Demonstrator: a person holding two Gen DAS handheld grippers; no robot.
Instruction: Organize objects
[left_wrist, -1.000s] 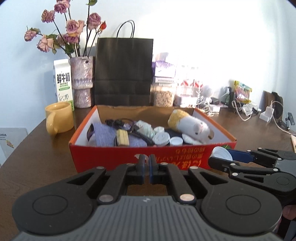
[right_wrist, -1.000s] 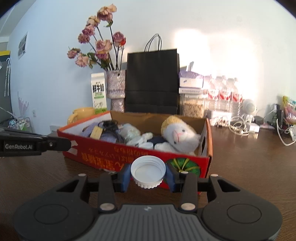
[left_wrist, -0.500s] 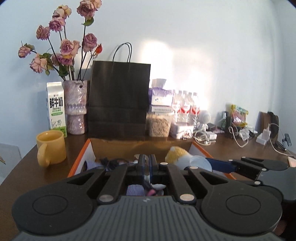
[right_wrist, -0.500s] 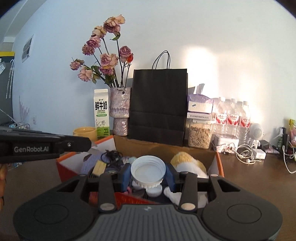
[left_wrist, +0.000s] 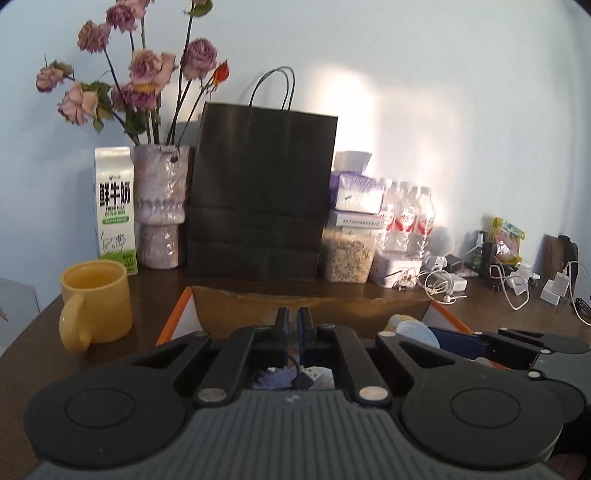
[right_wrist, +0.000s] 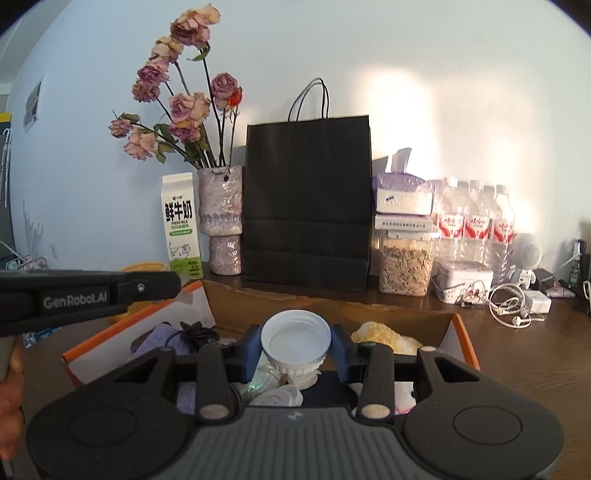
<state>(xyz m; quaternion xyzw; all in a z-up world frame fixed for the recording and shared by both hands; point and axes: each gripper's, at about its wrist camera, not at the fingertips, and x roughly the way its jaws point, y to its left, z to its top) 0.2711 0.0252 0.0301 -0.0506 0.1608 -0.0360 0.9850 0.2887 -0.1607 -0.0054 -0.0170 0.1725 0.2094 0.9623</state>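
My right gripper (right_wrist: 295, 341) is shut on a white screw lid (right_wrist: 295, 338) and holds it above the orange cardboard box (right_wrist: 463, 330). The box holds a plush toy (right_wrist: 384, 338), a purple cloth (right_wrist: 159, 338), a black cable (right_wrist: 197, 332) and other white lids (right_wrist: 280, 397). My left gripper (left_wrist: 293, 325) is shut and empty, over the box's left part (left_wrist: 177, 319). The right gripper with the white lid (left_wrist: 415, 332) shows at the right of the left wrist view. The left gripper (right_wrist: 147, 288) shows from the side in the right wrist view.
Behind the box stand a black paper bag (left_wrist: 262, 192), a vase of dried roses (left_wrist: 160, 206), a milk carton (left_wrist: 114, 203), a jar of seeds (left_wrist: 347, 254), water bottles (left_wrist: 406, 218) and cables (left_wrist: 443, 288). A yellow mug (left_wrist: 96, 302) stands left of the box.
Both grippers have risen and moved forward from in front of the box to above it. The right gripper still holds the white lid.
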